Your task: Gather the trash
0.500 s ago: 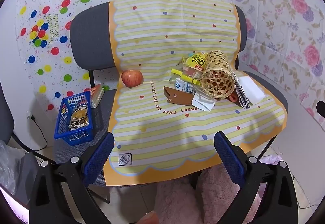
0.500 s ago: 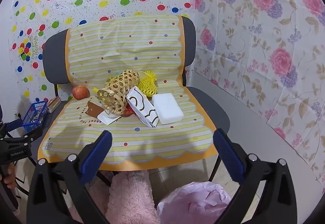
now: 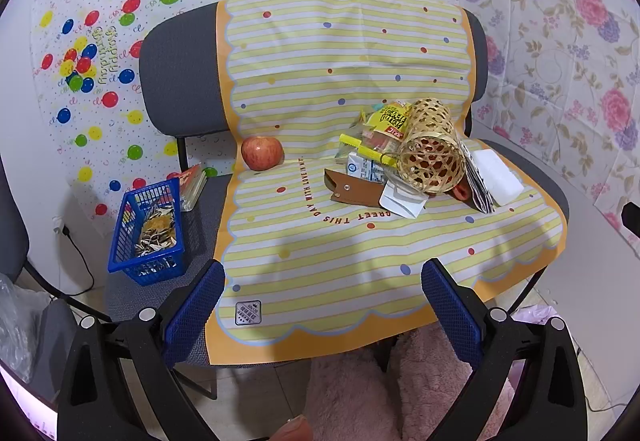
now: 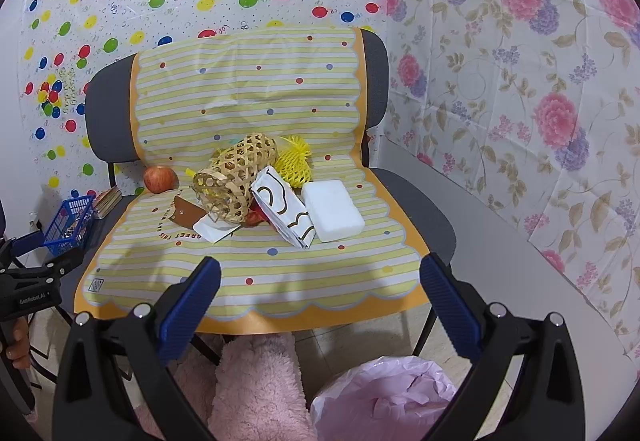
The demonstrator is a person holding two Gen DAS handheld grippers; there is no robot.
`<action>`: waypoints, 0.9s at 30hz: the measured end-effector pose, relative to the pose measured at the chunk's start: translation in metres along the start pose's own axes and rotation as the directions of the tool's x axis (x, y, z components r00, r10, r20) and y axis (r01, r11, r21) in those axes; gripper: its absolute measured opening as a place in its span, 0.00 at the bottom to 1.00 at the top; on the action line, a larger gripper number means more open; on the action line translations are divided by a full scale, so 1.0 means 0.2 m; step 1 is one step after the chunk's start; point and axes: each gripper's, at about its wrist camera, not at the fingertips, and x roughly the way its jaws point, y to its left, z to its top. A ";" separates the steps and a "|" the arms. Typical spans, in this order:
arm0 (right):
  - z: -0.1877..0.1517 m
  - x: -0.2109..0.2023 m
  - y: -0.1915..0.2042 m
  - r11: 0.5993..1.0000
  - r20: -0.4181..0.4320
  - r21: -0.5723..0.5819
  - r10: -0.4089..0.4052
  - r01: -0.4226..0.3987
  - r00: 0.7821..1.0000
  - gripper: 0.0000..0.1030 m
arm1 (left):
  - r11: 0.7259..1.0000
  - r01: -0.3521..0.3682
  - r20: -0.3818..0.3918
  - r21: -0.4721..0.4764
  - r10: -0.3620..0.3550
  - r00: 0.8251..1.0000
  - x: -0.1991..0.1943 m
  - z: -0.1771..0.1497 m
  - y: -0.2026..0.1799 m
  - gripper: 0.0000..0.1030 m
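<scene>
Trash point(image 4: 256, 197) is heaped around a tipped bamboo basket point(image 3: 430, 155) on the striped cloth point(image 3: 340, 253) over the chair seat, well ahead of both claws. The left gripper point(image 3: 322, 301) and right gripper point(image 4: 320, 297) gape fully wide, holding and touching nothing, at the cloth's front edge. An apple point(image 3: 262, 153) sits left of the basket.

Apple point(image 3: 262, 158) left of basket point(image 3: 432, 157), foam block point(image 4: 332, 209) right

The front of the striped cloth point(image 3: 340, 265) lies bare, open to either tool. At twelve to one o'clock the woven basket point(image 3: 430, 157) tops a packed heap. The apple point(image 3: 262, 153) sits apart at eleven; the blue crate point(image 3: 148, 233) blocks nine o'clock.
</scene>
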 end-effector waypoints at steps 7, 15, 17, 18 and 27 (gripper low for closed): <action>0.00 0.00 0.01 1.000 -0.001 -0.001 -0.003 0.003 1.000 0.94 | 1.000 0.000 -0.002 0.001 0.000 1.000 0.00 0.00 0.00 0.94; -0.01 0.01 0.02 1.000 -0.002 0.002 -0.001 0.001 1.000 0.94 | 1.000 -0.002 -0.003 0.000 0.002 1.000 0.00 0.00 0.00 0.94; -0.02 0.01 0.03 1.000 -0.011 -0.005 -0.001 0.001 1.000 0.94 | 1.000 -0.002 -0.004 0.000 0.002 1.000 0.01 -0.01 0.00 0.94; -0.02 0.01 0.03 1.000 -0.015 -0.006 -0.002 0.002 1.000 0.94 | 1.000 -0.003 -0.003 0.000 0.003 1.000 0.01 -0.01 0.00 0.94; -0.01 0.02 0.03 1.000 0.002 -0.004 -0.002 0.002 1.000 0.94 | 1.000 -0.003 -0.004 0.000 0.003 1.000 0.01 -0.01 0.00 0.94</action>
